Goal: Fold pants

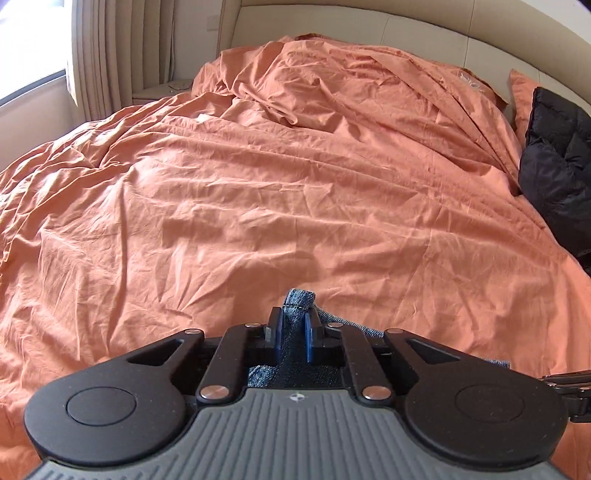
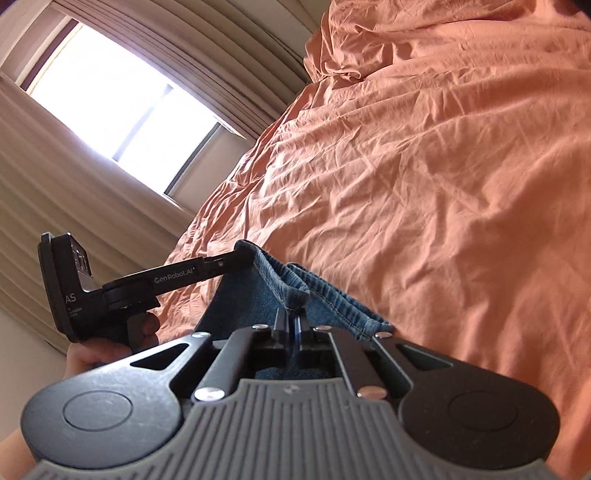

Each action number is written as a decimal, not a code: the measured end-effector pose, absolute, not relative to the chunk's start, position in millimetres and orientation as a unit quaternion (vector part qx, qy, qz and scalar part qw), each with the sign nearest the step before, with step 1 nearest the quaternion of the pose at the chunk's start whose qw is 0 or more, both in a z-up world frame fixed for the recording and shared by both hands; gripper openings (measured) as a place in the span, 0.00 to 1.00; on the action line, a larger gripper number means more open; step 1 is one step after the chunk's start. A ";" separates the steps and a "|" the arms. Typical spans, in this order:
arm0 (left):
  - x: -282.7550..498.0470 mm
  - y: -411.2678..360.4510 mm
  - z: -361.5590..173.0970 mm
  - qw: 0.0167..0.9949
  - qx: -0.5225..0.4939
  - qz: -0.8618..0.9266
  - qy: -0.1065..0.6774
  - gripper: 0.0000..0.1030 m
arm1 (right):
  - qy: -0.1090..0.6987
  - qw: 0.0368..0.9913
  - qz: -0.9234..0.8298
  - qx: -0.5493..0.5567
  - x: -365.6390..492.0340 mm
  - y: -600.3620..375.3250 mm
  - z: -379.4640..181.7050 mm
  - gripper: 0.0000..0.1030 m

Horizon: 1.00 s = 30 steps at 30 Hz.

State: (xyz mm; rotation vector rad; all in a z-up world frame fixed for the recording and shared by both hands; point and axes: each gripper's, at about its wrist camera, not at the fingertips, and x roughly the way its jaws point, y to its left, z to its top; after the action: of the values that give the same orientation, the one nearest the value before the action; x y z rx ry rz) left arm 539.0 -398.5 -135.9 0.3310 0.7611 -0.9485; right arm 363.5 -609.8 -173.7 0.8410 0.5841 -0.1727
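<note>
Denim-blue cotton pants (image 2: 295,291) hang above the orange-sheeted bed (image 1: 295,184), edge pinched by both the left hand-held gripper (image 1: 294,334) and right hand-held gripper (image 2: 291,325). Keep that edge taut while lowering evenly.

1. Daylight comes from the window (image 2: 122,110), which is blown out to plain white in the right wrist view.
2. The orange bedspread (image 1: 295,184) is evenly bright, its creases throwing soft shadows; a faint shadow lies just beyond the near gripper.
3. Fisheye bending curves the headboard (image 1: 332,26) and curtains (image 2: 55,206) at the edges.
4. Both views are sharp, with dark corners.
</note>
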 end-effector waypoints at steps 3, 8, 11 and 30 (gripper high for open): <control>537.7 -405.5 -151.7 0.805 0.167 -0.440 0.362 0.12 | 0.294 0.864 -0.095 0.399 361.1 -613.2 -183.9 0.00; 542.9 -410.7 -173.9 0.804 0.161 -0.429 0.379 0.12 | 0.322 0.858 -0.121 0.383 365.5 -609.7 -207.6 0.00; 547.4 -408.5 -179.6 0.802 0.141 -0.424 0.397 0.15 | 0.334 0.852 -0.125 0.384 368.3 -610.2 -208.2 0.00; 493.1 -259.2 -85.1 0.846 0.057 -0.333 0.413 0.45 | 0.329 0.766 -0.044 0.550 373.2 -643.1 -245.8 0.31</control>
State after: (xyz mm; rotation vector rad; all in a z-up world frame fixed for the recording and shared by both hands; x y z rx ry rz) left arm 493.1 -259.2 -85.1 0.1195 0.8710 -0.7024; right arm 373.2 -643.1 -245.8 1.1939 0.7154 -0.0957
